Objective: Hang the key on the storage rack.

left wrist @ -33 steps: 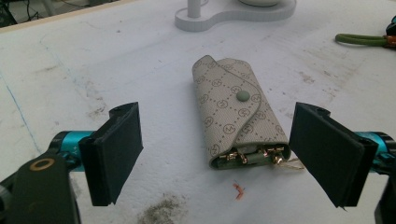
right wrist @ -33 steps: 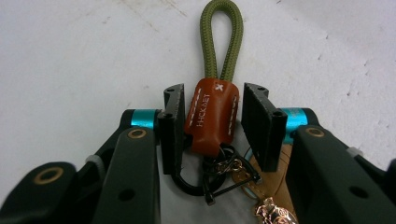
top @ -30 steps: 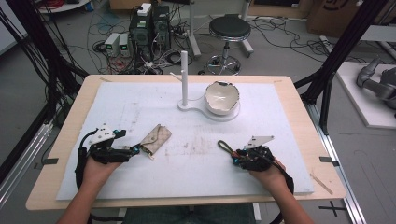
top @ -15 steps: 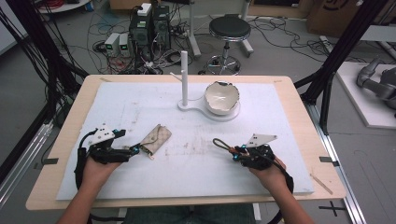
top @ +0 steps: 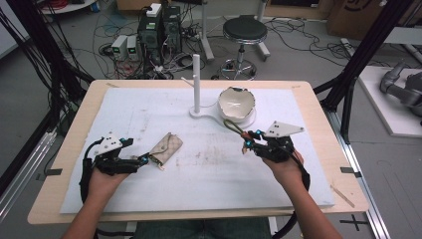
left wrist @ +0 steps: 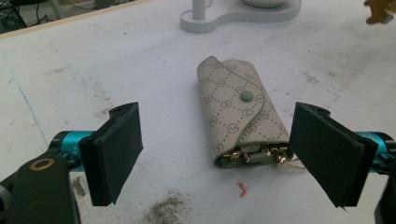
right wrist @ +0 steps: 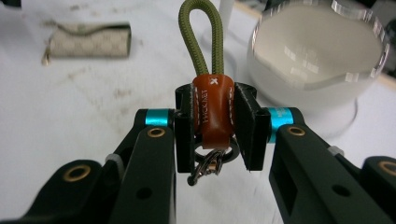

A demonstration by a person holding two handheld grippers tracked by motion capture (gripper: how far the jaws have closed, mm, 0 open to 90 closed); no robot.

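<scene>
At the right of the high view, the right gripper [top: 247, 143] has its jaws pressed together on the orange leather tab of a key strap [right wrist: 212, 112], whose olive cord loop rises toward the white bowl [top: 237, 103] on its stand [top: 197, 84] at upper centre. At lower left, the left gripper [top: 147, 160] rests on the white surface [top: 209, 164] with jaws spread wide and empty, just beside the metal-clasp end of a beige patterned key pouch [left wrist: 238, 112] lying flat.

Grey floor behind the table holds a black stool [top: 244, 31], computer boxes [top: 159, 31], cables.
</scene>
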